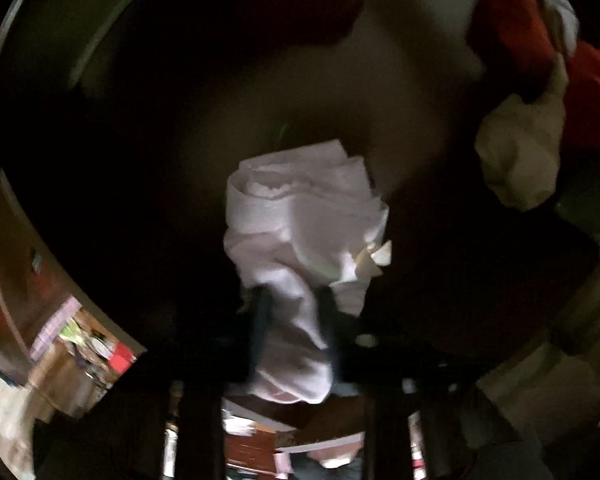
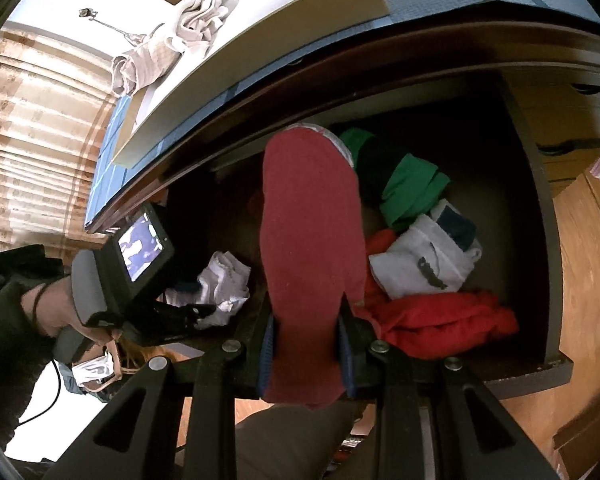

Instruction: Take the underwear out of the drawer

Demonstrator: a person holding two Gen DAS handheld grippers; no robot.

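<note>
The drawer (image 2: 540,216) is pulled open and it is dark inside. The right tool (image 2: 308,344) is squeezed onto a dark red piece of underwear (image 2: 308,232). The red cloth sits between its two blue pads (image 2: 269,340) and stretches up over the middle of the drawer.

The left tool (image 1: 292,320) points down into the left side of the drawer. Its two dark fingers (image 1: 262,312) are closed in tight on a white piece of underwear (image 1: 300,216). The white cloth is bunched up, and a bit of it hangs down between the fingers. From the right tool's camera you can see a hand (image 2: 60,312) holding the left tool (image 2: 204,312) at the drawer's near left corner, right at the white cloth (image 2: 224,280).

More clothes lie in the right side of the drawer. A green one (image 2: 412,188) is at the far end. A white and grey one (image 2: 424,256) is just in front of it. A bright red one (image 2: 440,320) lies nearest, by the front edge.

Above the drawer is a bed (image 2: 300,32) with a rolled pale cloth (image 2: 168,40) on it.
</note>
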